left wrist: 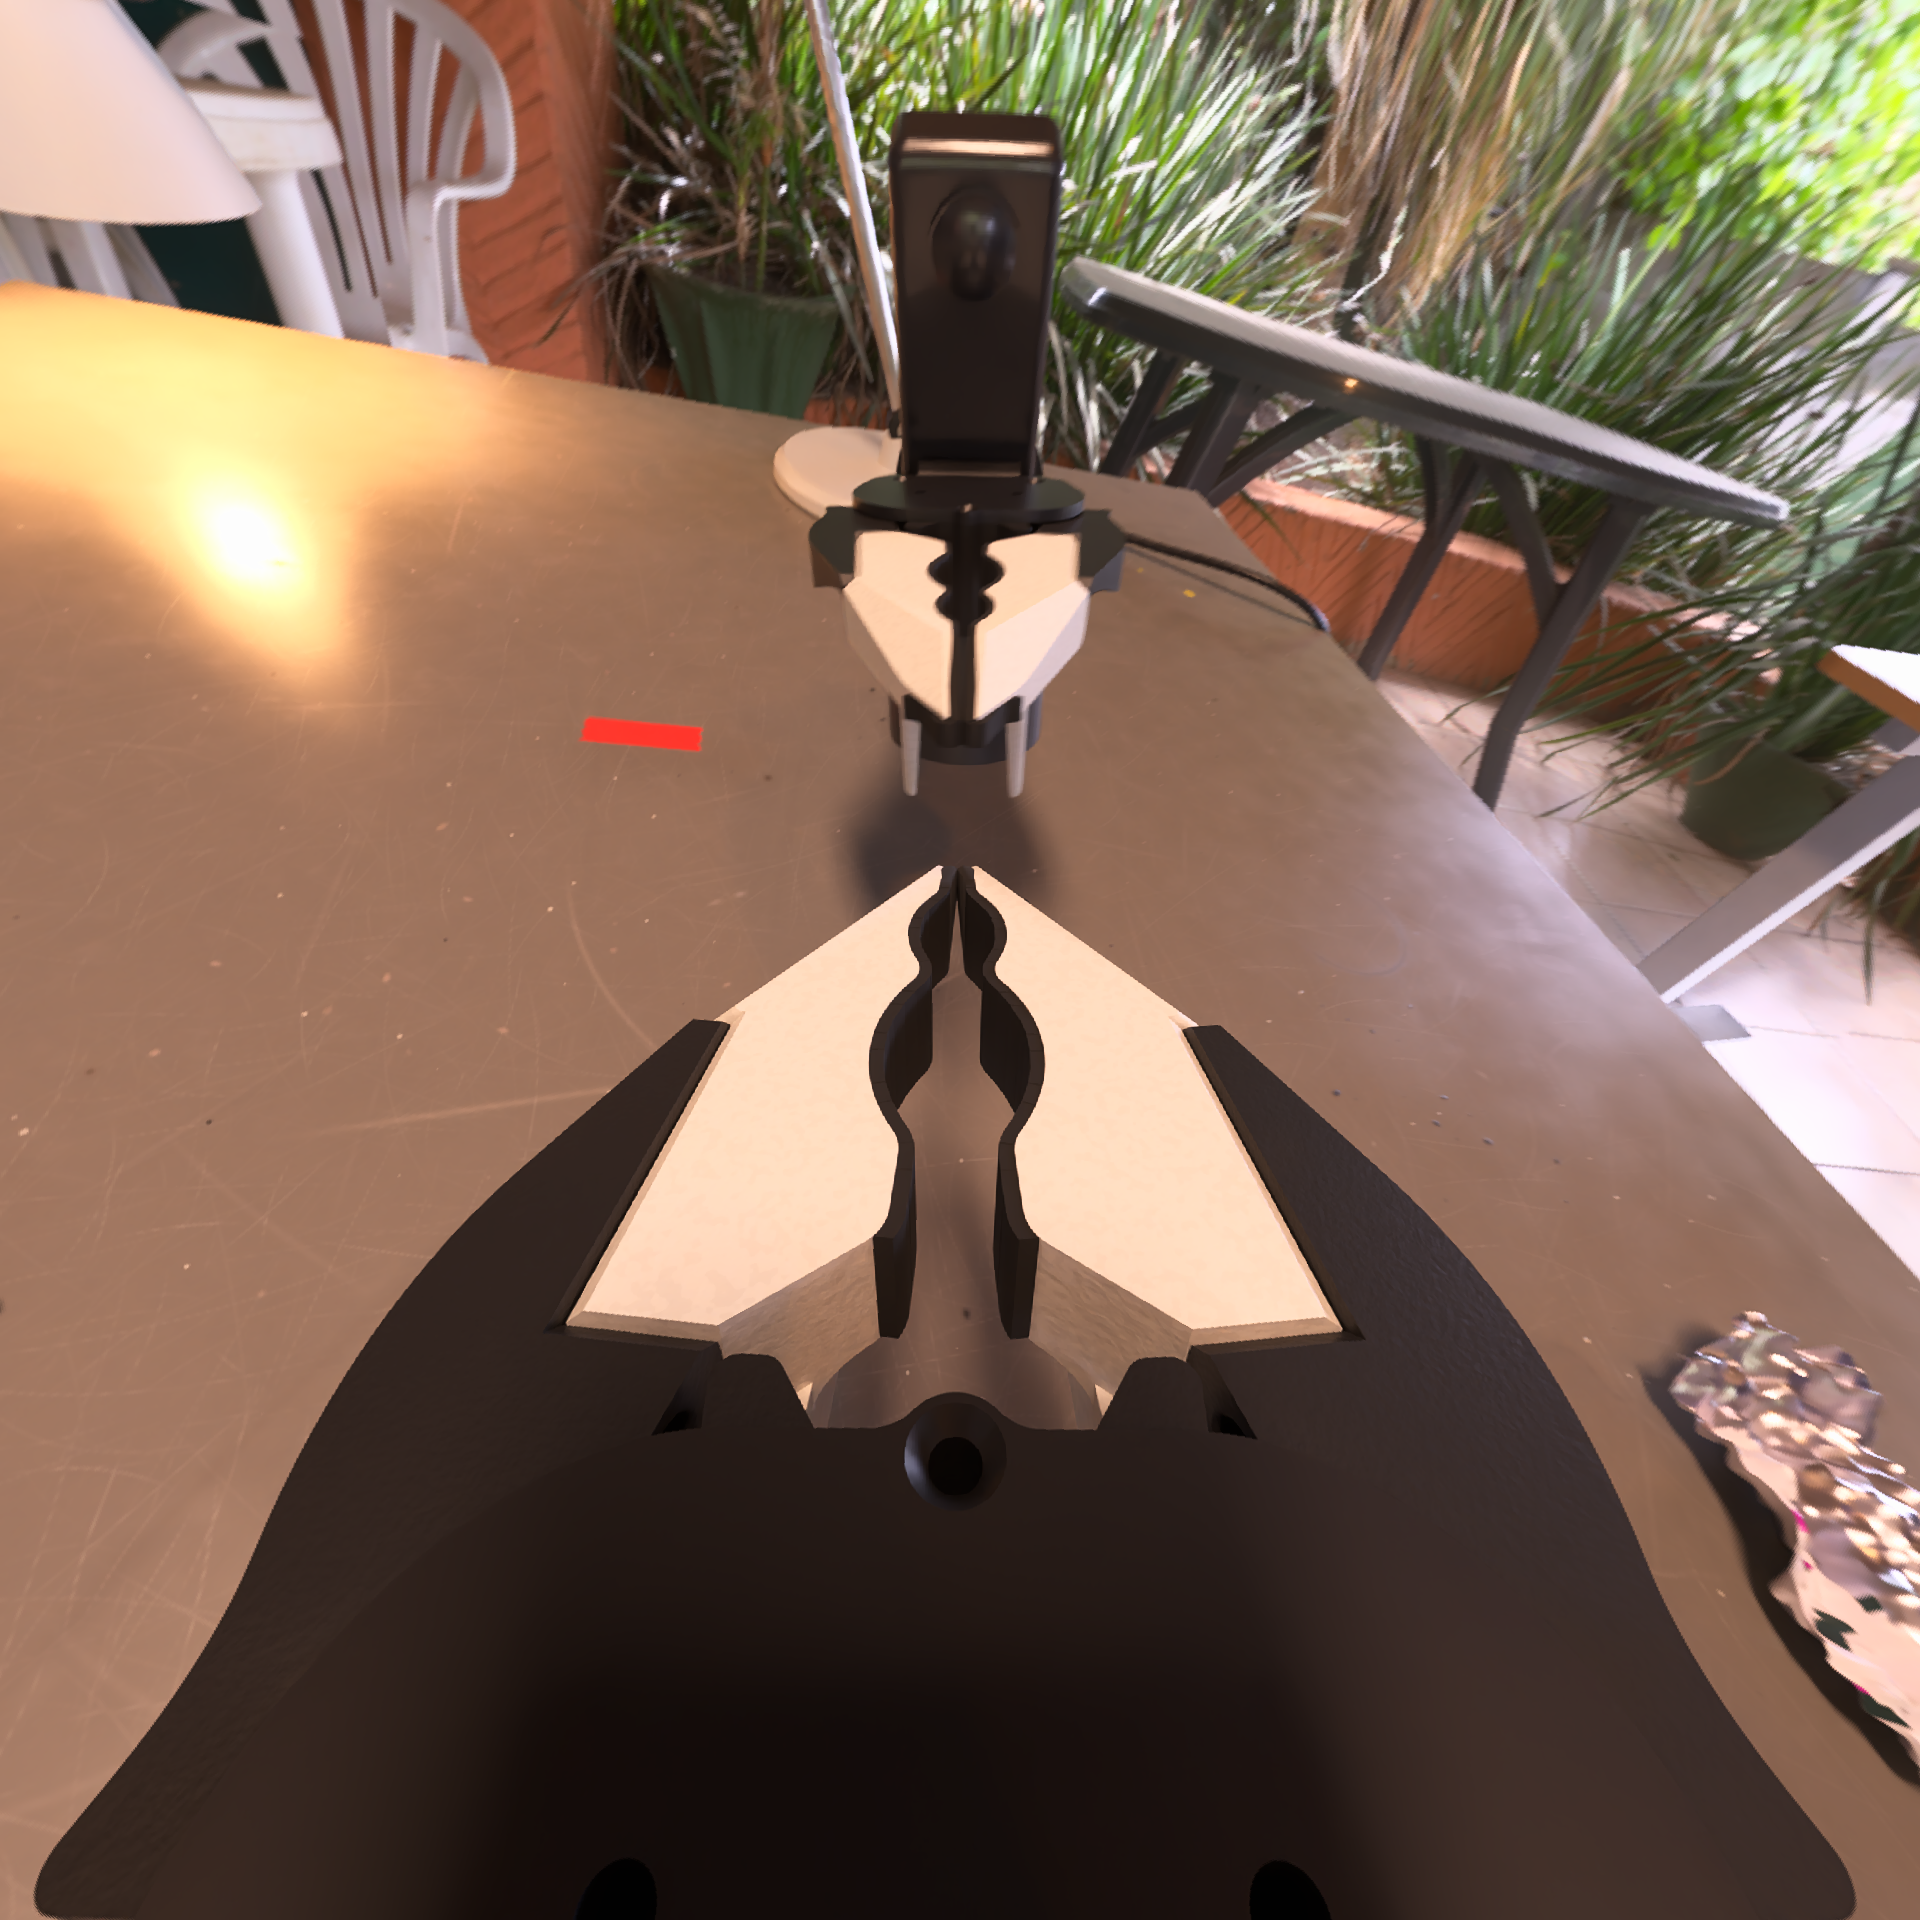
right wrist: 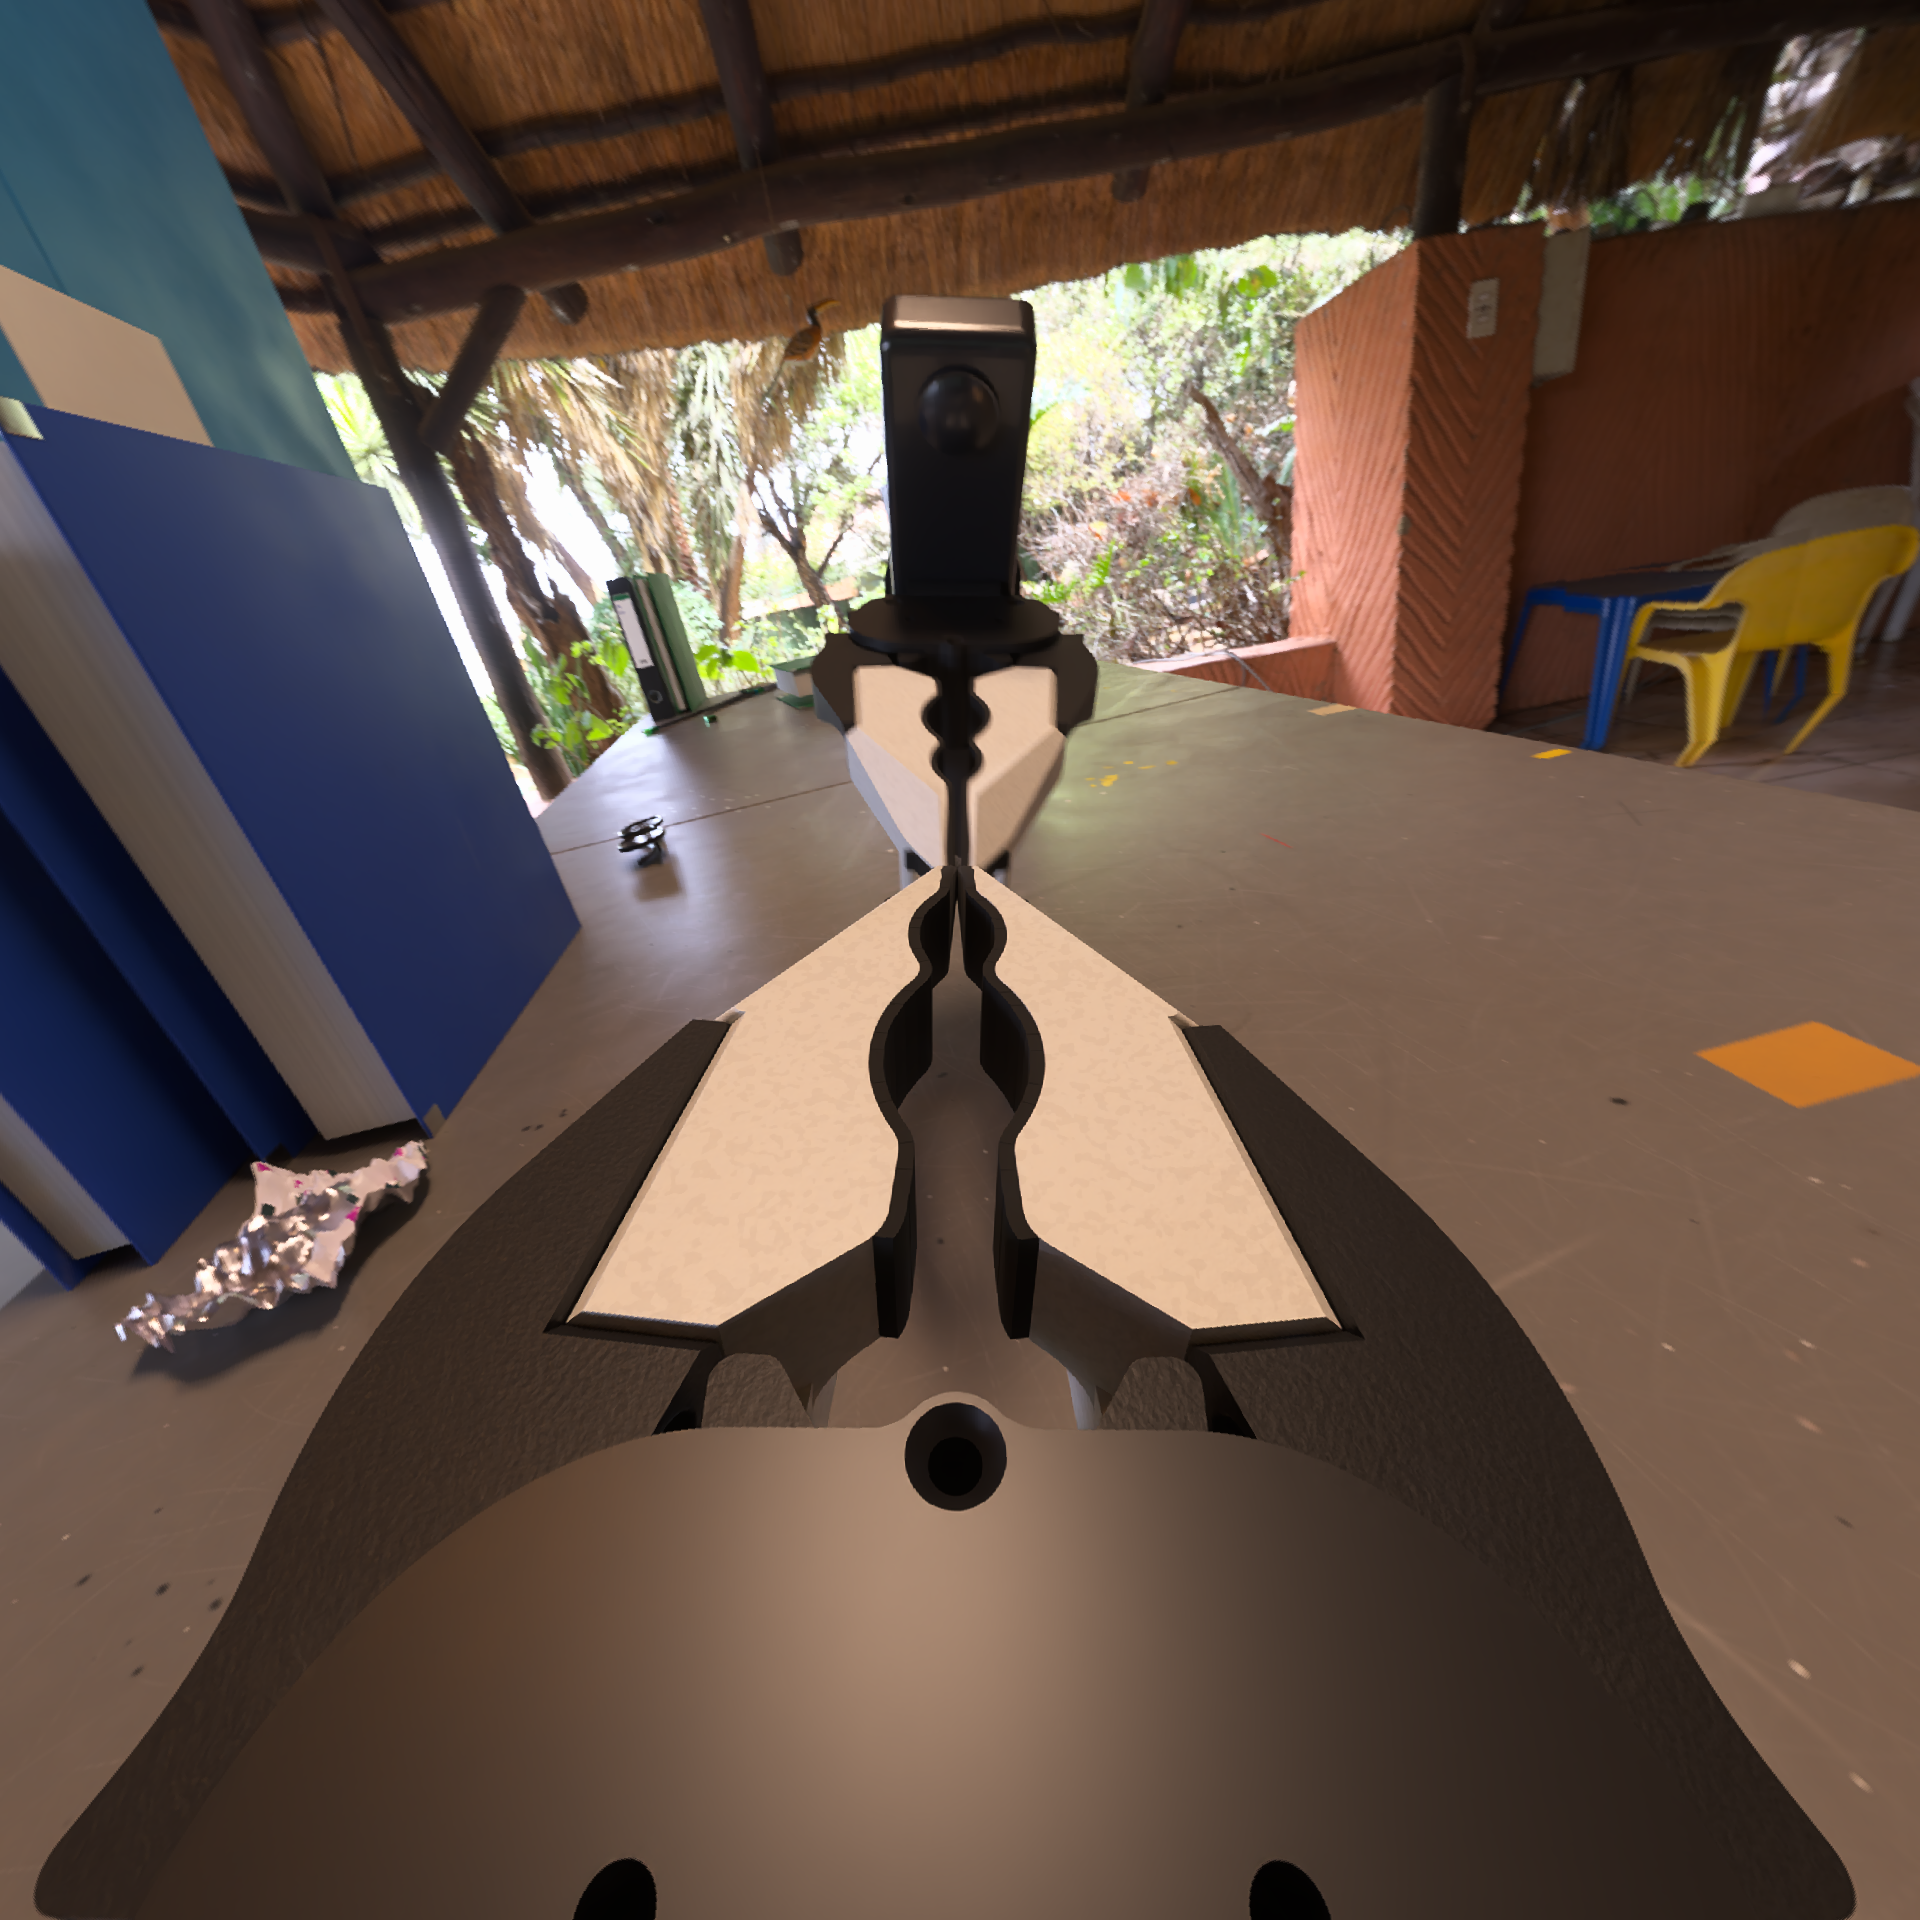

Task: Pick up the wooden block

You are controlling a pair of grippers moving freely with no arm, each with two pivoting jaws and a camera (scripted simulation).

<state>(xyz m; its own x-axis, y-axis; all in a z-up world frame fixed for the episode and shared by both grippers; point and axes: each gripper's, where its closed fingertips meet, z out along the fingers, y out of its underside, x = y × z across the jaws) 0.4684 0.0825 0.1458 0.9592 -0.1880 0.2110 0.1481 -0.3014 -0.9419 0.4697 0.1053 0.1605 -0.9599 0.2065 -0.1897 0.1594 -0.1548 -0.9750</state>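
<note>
Left hand-held gripper closed, empty.

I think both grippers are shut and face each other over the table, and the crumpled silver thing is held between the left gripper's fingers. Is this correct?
Not quite. The crumpled silver thing is not held: it lies on the table, off to the side of the left gripper, as the left wrist view shows. The rest holds: both grippers are shut with nothing in them, and the right gripper faces the left one over the table.

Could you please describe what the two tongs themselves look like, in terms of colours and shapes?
Both match: the left tongs and right tongs have a matte black flared body, two cream wedge-shaped fingers tapering to a point, and black wavy-edged inner pads. Seen from the front, each carries a black upright block. No cables show.
</note>
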